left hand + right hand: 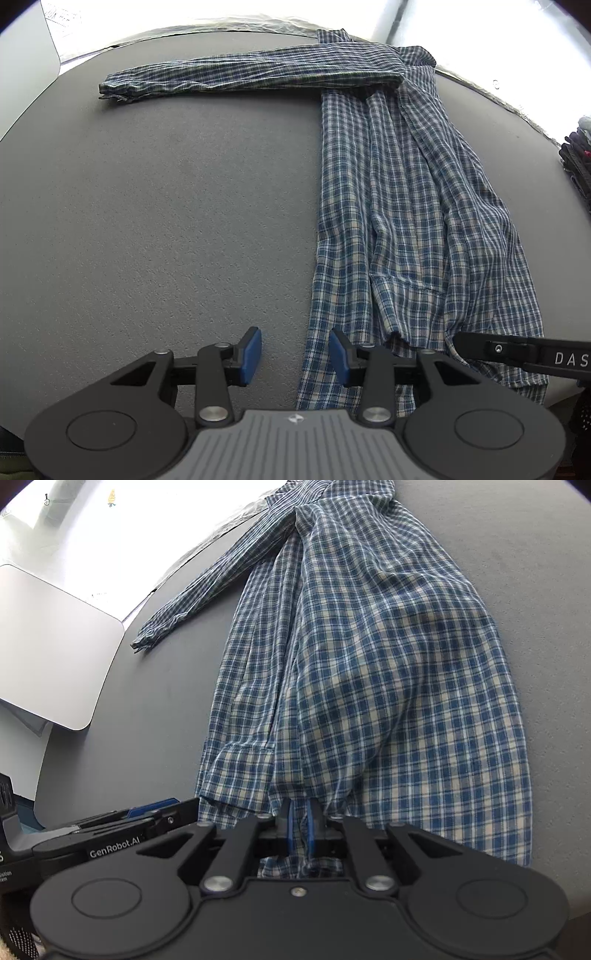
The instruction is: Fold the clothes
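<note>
The left tool is open and holds nothing, sitting at 6 o'clock by the hem of the checked shirt on the grey table. One sleeve sticks out toward 10 o'clock and looks not folded in yet. The right tool pinches the hem at 6 o'clock, so most folding looks left to do.

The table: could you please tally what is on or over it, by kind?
Checked shirt: 1
Claws: 2 (left claw, right claw)
Grey table: 1
Total: 4
</note>
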The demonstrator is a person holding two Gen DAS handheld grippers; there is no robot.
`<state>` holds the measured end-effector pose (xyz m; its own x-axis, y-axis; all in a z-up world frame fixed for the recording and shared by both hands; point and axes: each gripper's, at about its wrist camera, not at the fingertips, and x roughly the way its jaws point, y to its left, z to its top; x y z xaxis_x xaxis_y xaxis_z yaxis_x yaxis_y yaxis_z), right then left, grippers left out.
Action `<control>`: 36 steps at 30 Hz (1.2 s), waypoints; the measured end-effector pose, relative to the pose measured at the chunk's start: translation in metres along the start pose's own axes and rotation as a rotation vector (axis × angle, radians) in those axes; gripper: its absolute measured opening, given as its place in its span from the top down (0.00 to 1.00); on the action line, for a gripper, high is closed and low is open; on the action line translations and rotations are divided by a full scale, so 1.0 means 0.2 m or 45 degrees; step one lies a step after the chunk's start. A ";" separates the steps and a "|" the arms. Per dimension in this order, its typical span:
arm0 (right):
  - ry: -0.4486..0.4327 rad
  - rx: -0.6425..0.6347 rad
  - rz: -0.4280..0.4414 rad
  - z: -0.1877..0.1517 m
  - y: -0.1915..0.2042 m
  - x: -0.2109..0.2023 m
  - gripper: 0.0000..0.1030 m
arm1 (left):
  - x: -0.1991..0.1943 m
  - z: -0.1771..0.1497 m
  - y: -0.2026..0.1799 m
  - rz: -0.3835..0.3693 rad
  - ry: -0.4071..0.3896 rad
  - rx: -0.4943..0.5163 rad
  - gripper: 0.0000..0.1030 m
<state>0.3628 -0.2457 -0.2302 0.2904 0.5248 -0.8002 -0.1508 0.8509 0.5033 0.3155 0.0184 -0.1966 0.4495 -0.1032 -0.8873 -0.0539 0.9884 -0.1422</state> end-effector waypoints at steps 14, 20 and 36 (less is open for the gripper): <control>-0.327 -0.034 -0.012 0.31 0.03 -0.16 0.67 | 0.03 0.39 0.44 0.087 -0.135 -0.432 0.37; -0.409 0.073 -0.124 0.55 -0.08 -0.10 0.24 | 0.12 0.66 0.65 0.164 -0.203 -0.567 0.24; -0.420 0.102 -0.333 1.14 -0.20 0.30 0.00 | 0.59 1.37 1.06 0.465 -0.305 -0.616 0.26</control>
<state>0.6013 -0.2551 -0.2242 0.5979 0.2444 -0.7634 0.0378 0.9427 0.3315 0.6016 0.2464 -0.2119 0.5098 0.3132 -0.8013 -0.6110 0.7875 -0.0810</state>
